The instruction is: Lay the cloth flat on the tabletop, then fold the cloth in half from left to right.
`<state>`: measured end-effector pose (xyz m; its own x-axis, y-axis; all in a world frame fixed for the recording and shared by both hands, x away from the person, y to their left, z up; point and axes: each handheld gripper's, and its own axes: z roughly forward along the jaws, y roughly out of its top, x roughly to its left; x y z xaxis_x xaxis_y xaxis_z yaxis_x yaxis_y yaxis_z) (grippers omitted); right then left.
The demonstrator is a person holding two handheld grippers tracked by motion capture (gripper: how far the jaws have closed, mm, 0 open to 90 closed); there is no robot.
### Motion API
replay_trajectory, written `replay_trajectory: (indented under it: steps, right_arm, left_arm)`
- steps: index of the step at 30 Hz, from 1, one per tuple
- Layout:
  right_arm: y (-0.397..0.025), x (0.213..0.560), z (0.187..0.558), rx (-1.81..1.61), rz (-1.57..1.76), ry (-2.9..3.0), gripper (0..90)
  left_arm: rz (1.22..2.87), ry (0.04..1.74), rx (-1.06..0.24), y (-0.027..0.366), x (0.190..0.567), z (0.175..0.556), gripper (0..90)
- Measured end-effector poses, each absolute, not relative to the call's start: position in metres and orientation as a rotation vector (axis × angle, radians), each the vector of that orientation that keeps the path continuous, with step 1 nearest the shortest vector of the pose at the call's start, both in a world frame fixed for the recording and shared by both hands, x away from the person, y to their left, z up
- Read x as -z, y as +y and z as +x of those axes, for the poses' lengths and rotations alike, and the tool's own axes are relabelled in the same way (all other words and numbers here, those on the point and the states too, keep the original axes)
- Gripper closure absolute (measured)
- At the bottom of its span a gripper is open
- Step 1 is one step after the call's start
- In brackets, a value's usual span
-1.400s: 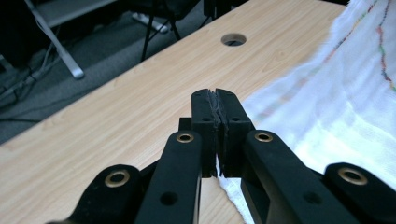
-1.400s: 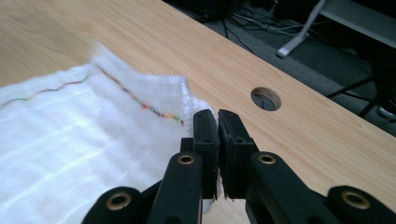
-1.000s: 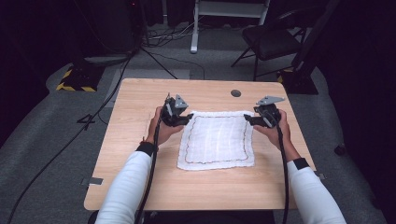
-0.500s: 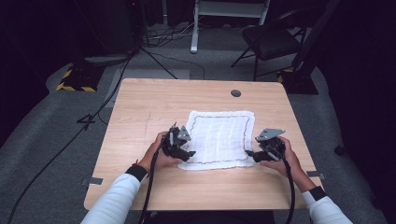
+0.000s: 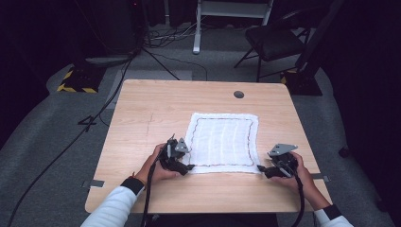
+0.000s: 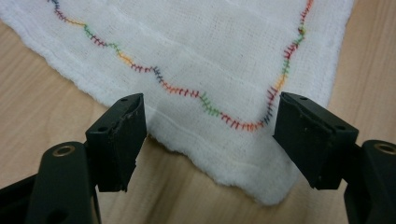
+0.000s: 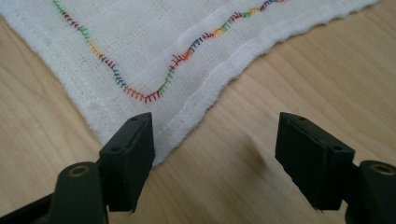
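Both grippers at the near corners of a white cloth (image 5: 222, 140) lying flat on the counter (image 5: 142, 118).

Left gripper (image 5: 182, 166) and right gripper (image 5: 265, 171) sit low, hands angled inward, jaws spread wide and released, each framing a stitched corner.

both grippers are black: left gripper (image 5: 185, 161) and right gripper (image 5: 263, 171) each trail a black cable toward 6 o'clock, carry grey three-cornered plates; white sleeves with dark cuffs.
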<state>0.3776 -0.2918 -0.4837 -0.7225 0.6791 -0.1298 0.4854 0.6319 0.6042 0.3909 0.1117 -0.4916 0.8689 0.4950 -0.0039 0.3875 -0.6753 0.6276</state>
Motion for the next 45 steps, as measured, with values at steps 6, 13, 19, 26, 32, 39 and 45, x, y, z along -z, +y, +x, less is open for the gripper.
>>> replay_trajectory:
  steps: [6, 13, 19, 26, 32, 39, 45]
  right_arm:
    - [-0.308, 0.485, 0.362, -0.801, 0.987, 2.511, 27.6]
    - [-0.318, 0.486, 0.358, -0.834, 1.015, 2.516, 27.4]
    - [-0.315, 0.480, 0.356, -0.880, 0.928, 2.489, 30.1]
    - [-0.306, 0.472, 0.357, -0.949, 0.888, 2.457, 33.7]
    - [-0.285, 0.467, 0.361, -0.993, 0.813, 2.459, 35.2]
    - [-0.263, 0.466, 0.372, -1.000, 0.747, 2.468, 37.8]
    - [-0.225, 0.466, 0.378, -1.073, 0.653, 2.529, 43.1]
  left_arm:
    - [2.385, 0.625, -0.189, 0.108, 0.493, 0.378, 26.0]
    - [2.391, 0.618, -0.199, 0.107, 0.492, 0.363, 24.9]
    - [2.309, 0.651, -0.213, 0.117, 0.480, 0.370, 19.8]
    - [2.281, 0.694, -0.283, 0.127, 0.472, 0.383, 19.4]
    - [2.218, 0.760, -0.379, 0.132, 0.461, 0.412, 20.3]
    - [2.183, 0.815, -0.427, 0.132, 0.454, 0.442, 21.2]
    - [2.163, 0.852, -0.464, 0.126, 0.453, 0.469, 21.7]
